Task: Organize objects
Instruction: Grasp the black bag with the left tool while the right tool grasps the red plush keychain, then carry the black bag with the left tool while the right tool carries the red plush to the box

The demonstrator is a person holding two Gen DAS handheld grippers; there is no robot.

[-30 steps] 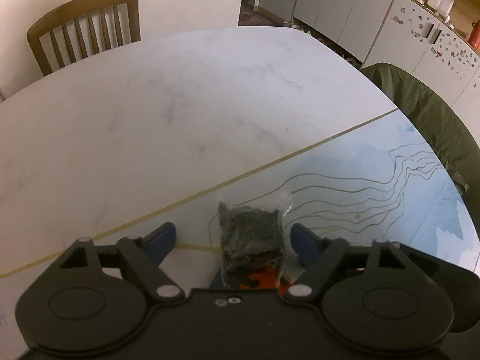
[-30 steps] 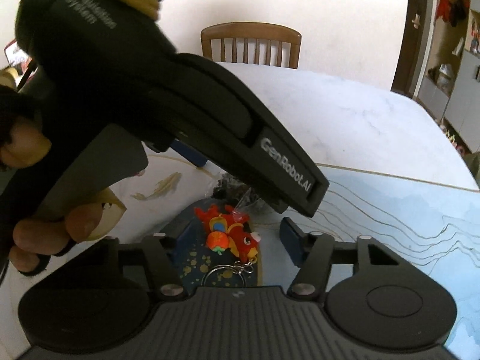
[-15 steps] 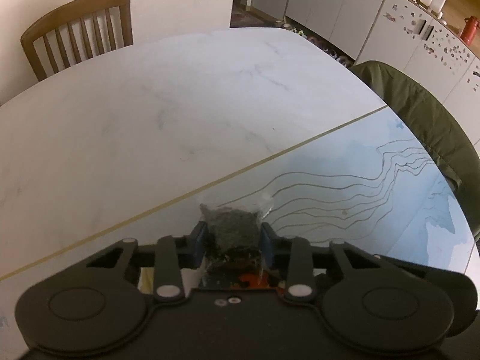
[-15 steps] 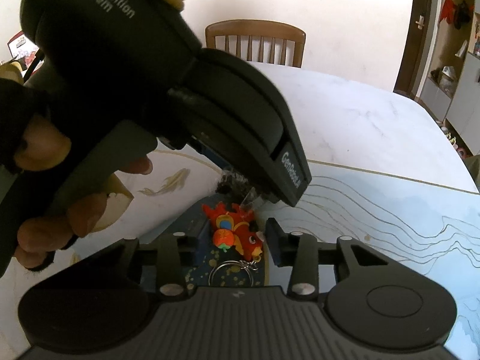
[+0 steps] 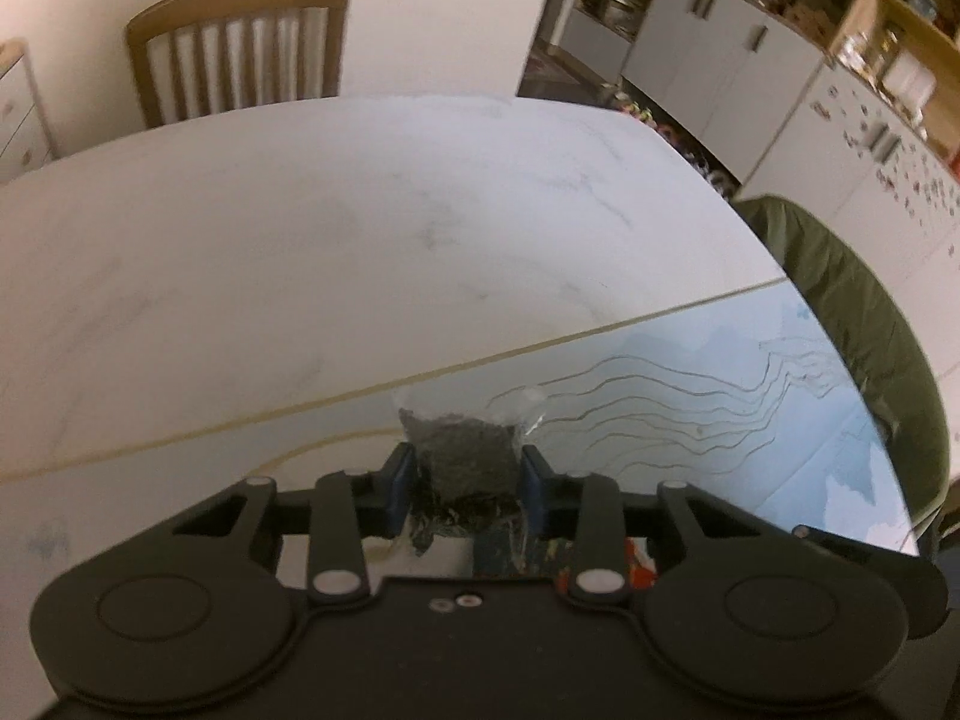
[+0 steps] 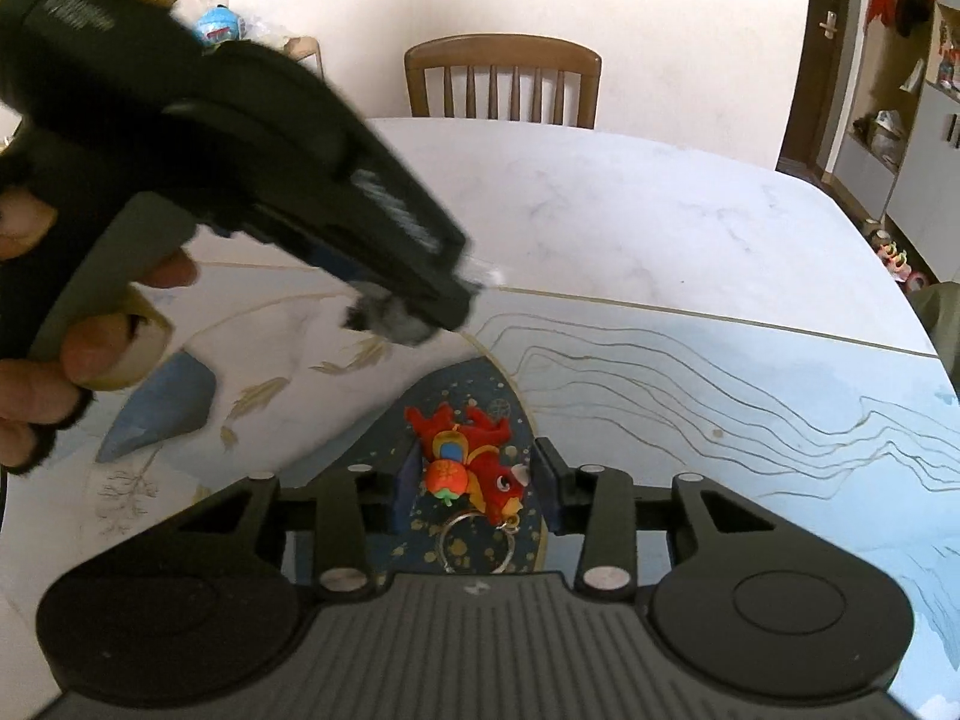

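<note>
Left tool (image 5: 467, 480) is pinching a clear bag of dark bits (image 5: 461, 456), jaws having just been closing on it from wide apart a second ago; bag is now hanging off the worktop (image 5: 300, 252) instead of lying on it. Right tool (image 6: 474, 483) is gripping a red toy keychain (image 6: 474, 462), jaws also just narrowed around it, above the dark patch of the mat (image 6: 720, 372). A hand (image 6: 54, 372) is holding the left tool, blurred, higher than before.

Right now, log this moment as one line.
left gripper: shut on clear bag | right gripper: shut on red plush keychain | both above mat
</note>
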